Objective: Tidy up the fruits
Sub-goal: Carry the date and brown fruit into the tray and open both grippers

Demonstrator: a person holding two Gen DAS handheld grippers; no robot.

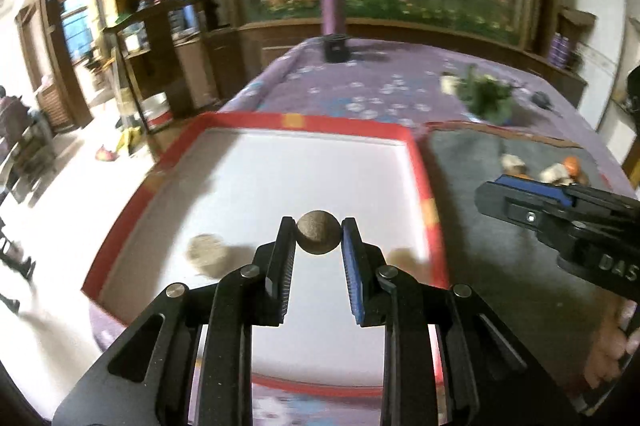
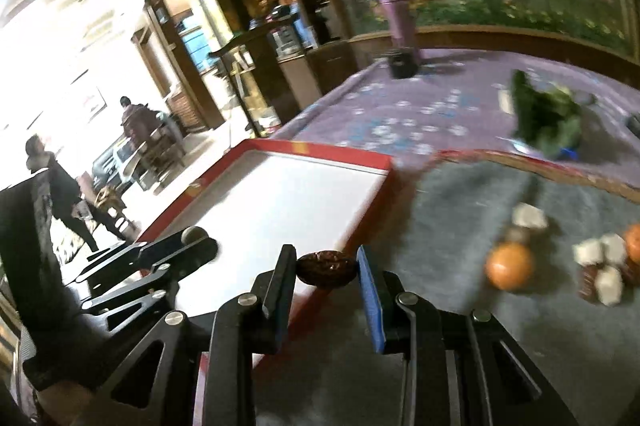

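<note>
Over red-rimmed tray (image 1: 420, 161): fruit pile (image 1: 540, 169) blurred, right gripper (image 1: 486, 199) cropped.

The white floor of the red-rimmed tray (image 1: 416, 161) is almost free; only one round brown fruit (image 1: 207, 253) lies in the lower left of the left wrist view. The low red rim is the only barrier between the tray and the grey mat (image 1: 500, 246). On the mat, the near part is open. In the right of the right wrist view, two oranges (image 2: 510, 266) and some white and brown pieces (image 2: 600, 266) stand close together. Behind, a green bunch of leaves (image 2: 548, 117) and a purple bottle (image 1: 331, 1) stand on the table (image 1: 360, 81).
</note>
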